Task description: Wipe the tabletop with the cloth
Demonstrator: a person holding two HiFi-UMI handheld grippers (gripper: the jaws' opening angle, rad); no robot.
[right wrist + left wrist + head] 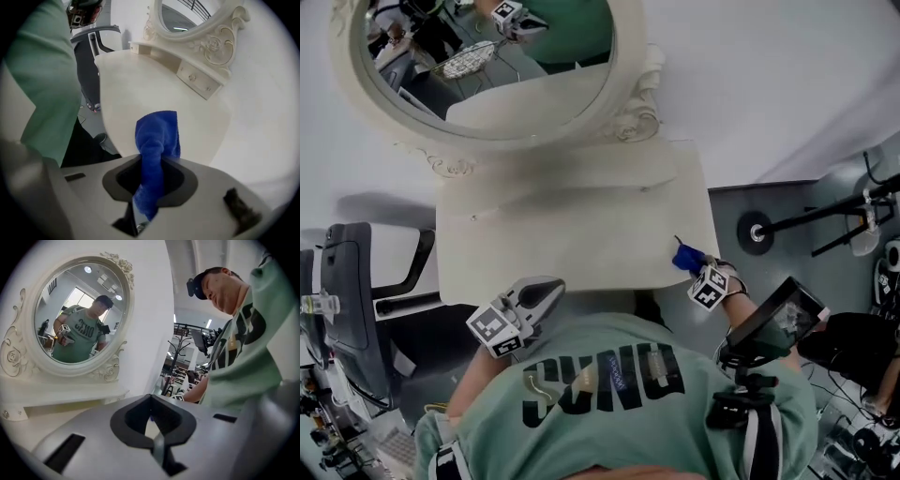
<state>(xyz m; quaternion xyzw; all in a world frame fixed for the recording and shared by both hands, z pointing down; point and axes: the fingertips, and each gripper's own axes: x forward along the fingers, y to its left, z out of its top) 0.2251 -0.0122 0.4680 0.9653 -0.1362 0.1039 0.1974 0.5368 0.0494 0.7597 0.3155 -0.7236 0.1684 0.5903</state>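
**Blue cloth at the corner of the white table**

The soft blue cloth point(157, 140) is bunched up and pinched tight between the two jaws of the right gripper point(149, 185). A fat fold of it sticks out past the jaws. In the head view the blue cloth point(685, 257) is at the front right corner of the flat cream-white tabletop point(572, 234), right at the edge. I cannot tell if it presses on the top or hangs just above it. The right gripper point(710, 284) is just behind the cloth, off the side of the table.

The left gripper point(534, 302) is near the front edge of the tabletop, on the left side, close to the person's light green shirt point(619, 394). It is well apart from the cloth. In its own view the left gripper point(152, 420) has its jaws closed together, and nothing is held in them.

At the back of the table stands a big oval mirror with a curly white frame point(487, 66). The person in the green shirt shows in the glass. Under the mirror is a small white drawer with a tiny knob point(199, 79). A black chair point(347, 300) stands on the left, beside the table.
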